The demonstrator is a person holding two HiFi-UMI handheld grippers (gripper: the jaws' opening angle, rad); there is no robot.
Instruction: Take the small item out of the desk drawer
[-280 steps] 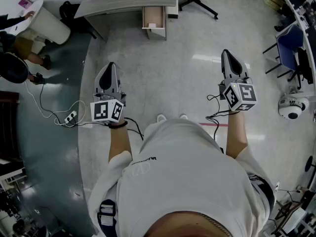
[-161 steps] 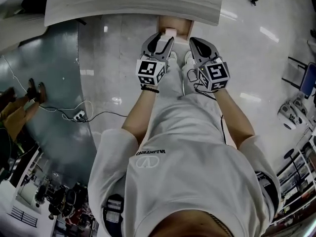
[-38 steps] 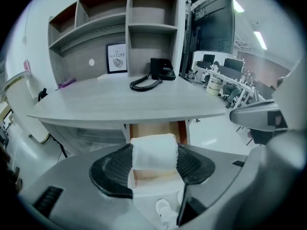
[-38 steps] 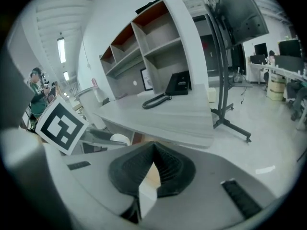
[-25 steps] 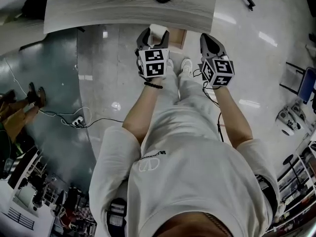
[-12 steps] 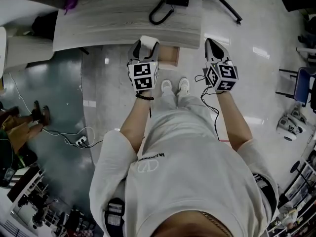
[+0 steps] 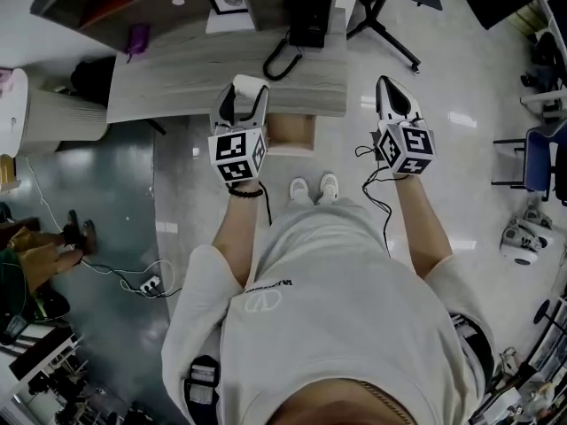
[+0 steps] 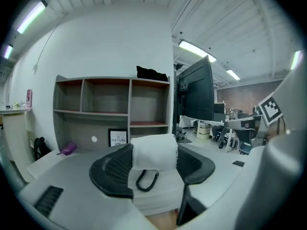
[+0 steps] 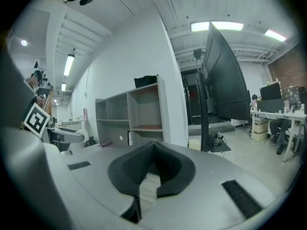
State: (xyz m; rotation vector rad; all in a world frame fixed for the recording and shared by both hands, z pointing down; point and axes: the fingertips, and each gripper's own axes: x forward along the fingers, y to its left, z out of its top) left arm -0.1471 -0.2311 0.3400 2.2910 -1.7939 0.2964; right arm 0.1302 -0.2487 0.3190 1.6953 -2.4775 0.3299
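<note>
Small item (image 8: 154,151) (white, perhaps cloth) sits clamped in left tool (image 8: 154,158); right tool (image 9: 153,146) closed, empty.

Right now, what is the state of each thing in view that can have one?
Left tool: shut on the small white soft roll.
The small white soft roll: out of the drawer, between that tool's pads.
Right tool: shut, empty.
Light wooden desk drawer: pulled open.
</note>
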